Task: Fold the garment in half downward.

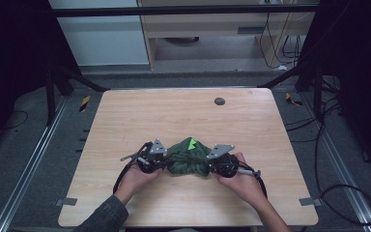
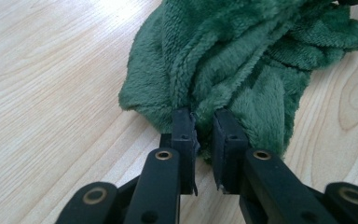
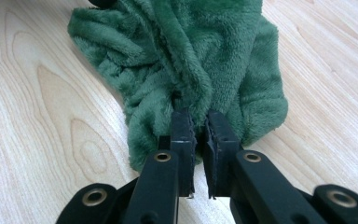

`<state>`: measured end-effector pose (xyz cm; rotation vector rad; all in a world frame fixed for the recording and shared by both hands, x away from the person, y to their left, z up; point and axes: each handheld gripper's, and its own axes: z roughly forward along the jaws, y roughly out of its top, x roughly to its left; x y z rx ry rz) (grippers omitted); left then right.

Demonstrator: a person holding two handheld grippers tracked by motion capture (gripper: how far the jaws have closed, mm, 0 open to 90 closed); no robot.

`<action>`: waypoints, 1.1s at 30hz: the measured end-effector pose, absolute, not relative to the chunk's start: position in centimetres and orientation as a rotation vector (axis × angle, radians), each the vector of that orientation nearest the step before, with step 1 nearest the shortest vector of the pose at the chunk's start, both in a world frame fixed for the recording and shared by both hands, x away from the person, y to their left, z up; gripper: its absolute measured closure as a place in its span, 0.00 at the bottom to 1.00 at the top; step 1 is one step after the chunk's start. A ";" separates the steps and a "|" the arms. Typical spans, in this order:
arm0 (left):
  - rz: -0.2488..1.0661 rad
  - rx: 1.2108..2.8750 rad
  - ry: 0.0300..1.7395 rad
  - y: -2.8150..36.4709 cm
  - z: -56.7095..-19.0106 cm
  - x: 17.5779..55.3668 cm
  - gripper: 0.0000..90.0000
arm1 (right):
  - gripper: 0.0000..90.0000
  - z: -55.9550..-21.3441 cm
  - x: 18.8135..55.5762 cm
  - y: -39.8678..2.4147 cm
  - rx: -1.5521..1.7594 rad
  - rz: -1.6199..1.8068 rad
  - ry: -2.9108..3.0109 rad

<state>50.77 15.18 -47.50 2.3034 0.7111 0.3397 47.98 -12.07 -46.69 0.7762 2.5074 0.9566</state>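
We see the green plush cloth point(image 1: 188, 157) bunched on the table point(image 1: 183, 116) — left gripper point(image 2: 204, 122) & right gripper point(image 3: 198, 122) each pinch a fold.

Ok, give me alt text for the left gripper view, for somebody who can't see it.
Two black jaws of the left gripper rise from the bottom of the picture and pinch a fold at the near edge of a crumpled dark green fleece cloth. The cloth lies bunched on a light wooden table, spreading up and to the right.
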 end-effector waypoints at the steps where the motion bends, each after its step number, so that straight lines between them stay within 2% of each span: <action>1: 0.340 2.303 0.711 15.2 -47.5 50.8 0.89 | 0.93 -46.7 48.0 -12.1 0.776 0.957 2.507; 33: 0.324 2.309 0.735 15.9 -48.4 50.9 0.89 | 0.95 -48.0 48.4 -13.0 0.805 0.906 2.521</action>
